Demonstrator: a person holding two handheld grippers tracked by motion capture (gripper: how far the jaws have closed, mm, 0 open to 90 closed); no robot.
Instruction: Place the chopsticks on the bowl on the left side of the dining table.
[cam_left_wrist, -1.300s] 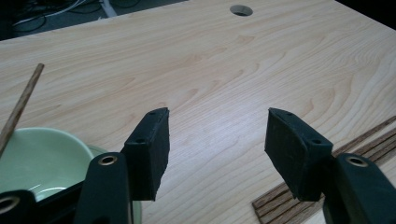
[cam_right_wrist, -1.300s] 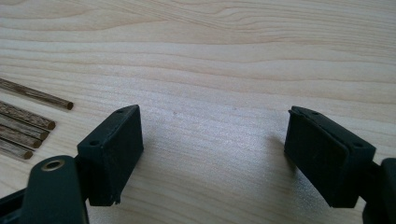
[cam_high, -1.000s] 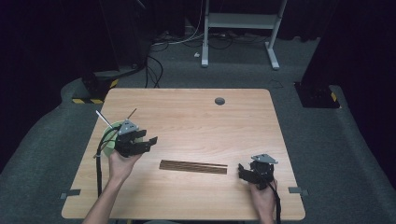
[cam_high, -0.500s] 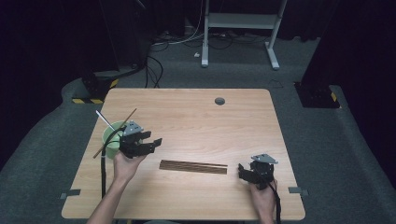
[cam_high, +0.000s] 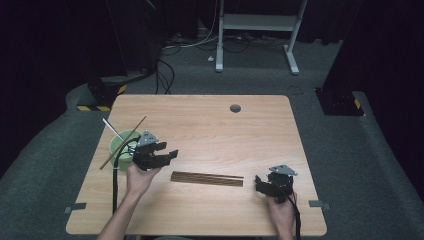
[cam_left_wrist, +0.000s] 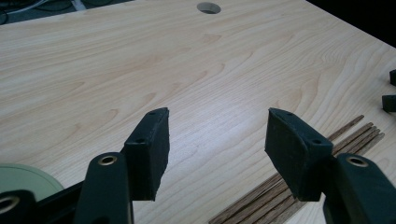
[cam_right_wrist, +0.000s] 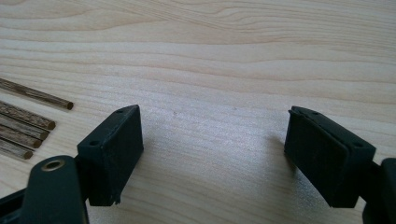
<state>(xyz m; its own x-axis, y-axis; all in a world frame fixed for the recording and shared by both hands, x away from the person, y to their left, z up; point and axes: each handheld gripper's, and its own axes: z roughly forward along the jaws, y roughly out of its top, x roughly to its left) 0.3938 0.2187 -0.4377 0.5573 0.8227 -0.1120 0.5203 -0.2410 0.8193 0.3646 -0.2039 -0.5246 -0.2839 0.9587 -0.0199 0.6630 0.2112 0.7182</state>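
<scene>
Surroundings: dark room, grey carpet, a white stand's legs at the top of the high view; a light wooden table (cam_high: 210, 120) fills the middle.
Sticks: a row of dark wooden sticks (cam_high: 207, 178) lies flat at lower centre of the table, side by side and touching; their ends show at the left edge of the right gripper view (cam_right_wrist: 28, 122) and at lower right of the left gripper view (cam_left_wrist: 299, 186).
Cup: a pale green cup (cam_high: 121, 148) stands at the table's left, with one brown stick (cam_high: 123, 142) and one white stick (cam_high: 113, 129) leaning out of it.
Left gripper: left gripper (cam_high: 170, 154) hangs just right of the cup, jaws apart with nothing between them, pointed toward the row.
Right gripper: right gripper (cam_high: 259, 183) sits low by the row's right end, jaws spread wide, empty.
Step, as judged: picking one stick from the row for the cup.
Doing it well: come down over a single outer stick, pads straddling it across its length, so the neighbours stay put; grip near the middle to keep it from tipping.
Risk: closing on two at once.
</scene>
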